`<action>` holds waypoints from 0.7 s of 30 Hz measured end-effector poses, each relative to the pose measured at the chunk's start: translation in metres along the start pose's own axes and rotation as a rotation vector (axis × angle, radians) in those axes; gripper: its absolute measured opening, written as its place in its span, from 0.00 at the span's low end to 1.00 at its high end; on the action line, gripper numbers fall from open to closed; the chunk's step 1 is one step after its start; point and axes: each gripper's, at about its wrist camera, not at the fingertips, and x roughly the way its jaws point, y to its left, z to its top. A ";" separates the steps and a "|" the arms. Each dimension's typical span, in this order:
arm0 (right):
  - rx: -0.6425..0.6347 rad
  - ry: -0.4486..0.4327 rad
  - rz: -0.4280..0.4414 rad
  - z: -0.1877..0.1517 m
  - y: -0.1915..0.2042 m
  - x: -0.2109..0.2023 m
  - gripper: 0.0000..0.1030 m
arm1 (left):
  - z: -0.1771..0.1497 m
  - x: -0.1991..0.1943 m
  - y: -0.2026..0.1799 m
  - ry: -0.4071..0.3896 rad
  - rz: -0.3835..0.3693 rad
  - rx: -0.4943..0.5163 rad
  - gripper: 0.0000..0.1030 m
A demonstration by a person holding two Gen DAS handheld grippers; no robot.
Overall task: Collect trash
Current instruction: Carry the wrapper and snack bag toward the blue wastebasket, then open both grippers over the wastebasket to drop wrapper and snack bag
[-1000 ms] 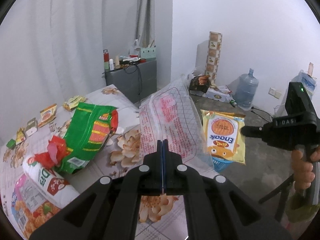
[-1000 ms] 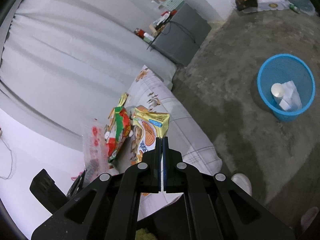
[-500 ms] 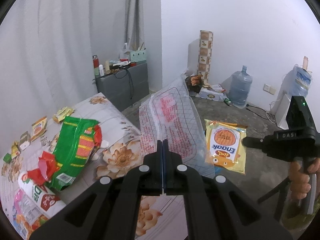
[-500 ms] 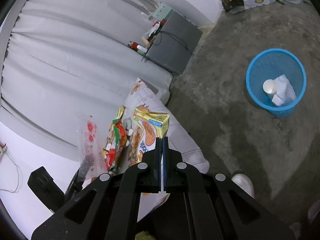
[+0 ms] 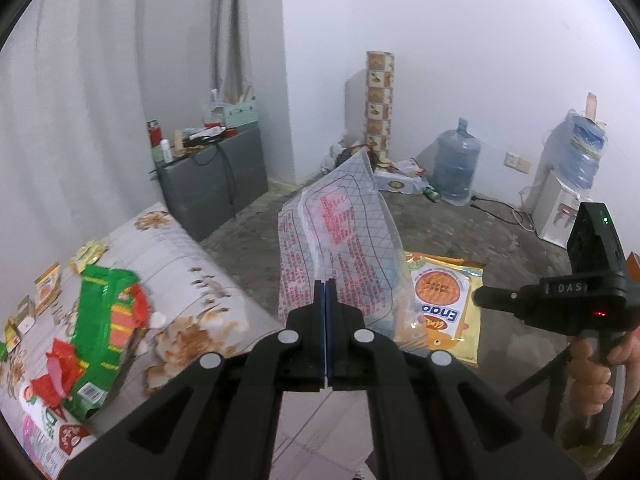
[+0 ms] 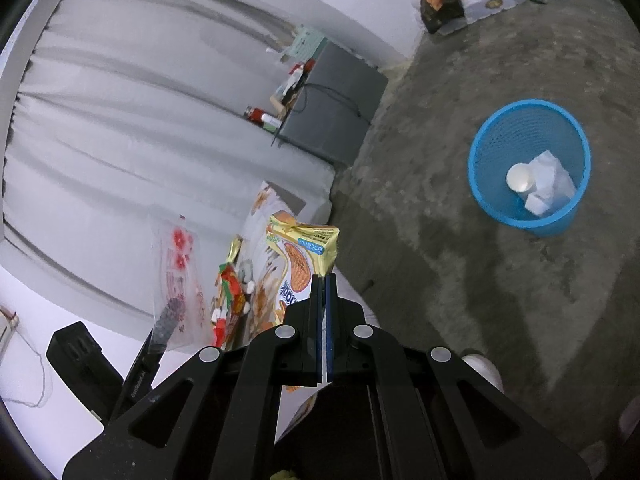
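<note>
My left gripper (image 5: 325,285) is shut on a clear plastic bag with red print (image 5: 340,236) and holds it upright in the air; the bag also shows in the right wrist view (image 6: 178,276). My right gripper (image 6: 323,280) is shut on a yellow snack packet (image 6: 306,258), held above the floor beside the table; the packet also shows in the left wrist view (image 5: 442,306), with the right gripper (image 5: 480,295) at its edge. A blue mesh trash basket (image 6: 500,128) stands on the concrete floor to the right, with a white cup and crumpled paper inside.
A table with a flowered cloth (image 5: 180,248) carries a green and red wrapper (image 5: 106,320) and several small packets at the left. A grey cabinet (image 5: 216,184), a water jug (image 5: 456,170) and a dispenser (image 5: 560,208) stand along the walls.
Both grippers have lifted and swung away from the table with their trash. The blue basket now shows larger and higher in the right wrist view.
</note>
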 end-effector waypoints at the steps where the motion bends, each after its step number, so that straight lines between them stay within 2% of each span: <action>1: 0.007 -0.011 -0.007 0.001 -0.004 -0.003 0.00 | 0.003 0.004 -0.005 0.007 -0.012 0.005 0.00; 5: 0.031 -0.077 -0.065 0.010 -0.020 -0.023 0.00 | 0.017 0.025 -0.025 0.039 -0.070 0.020 0.00; 8: 0.062 -0.153 -0.151 0.019 -0.037 -0.043 0.00 | 0.030 0.047 -0.044 0.077 -0.127 0.030 0.00; 12: 0.104 -0.247 -0.309 0.031 -0.063 -0.061 0.00 | 0.046 0.086 -0.074 0.140 -0.217 0.037 0.00; 14: 0.138 -0.273 -0.347 0.038 -0.079 -0.063 0.00 | 0.052 0.112 -0.092 0.187 -0.269 0.042 0.00; 21: 0.216 -0.247 -0.454 0.065 -0.130 -0.028 0.00 | 0.059 0.211 -0.142 0.347 -0.351 0.067 0.01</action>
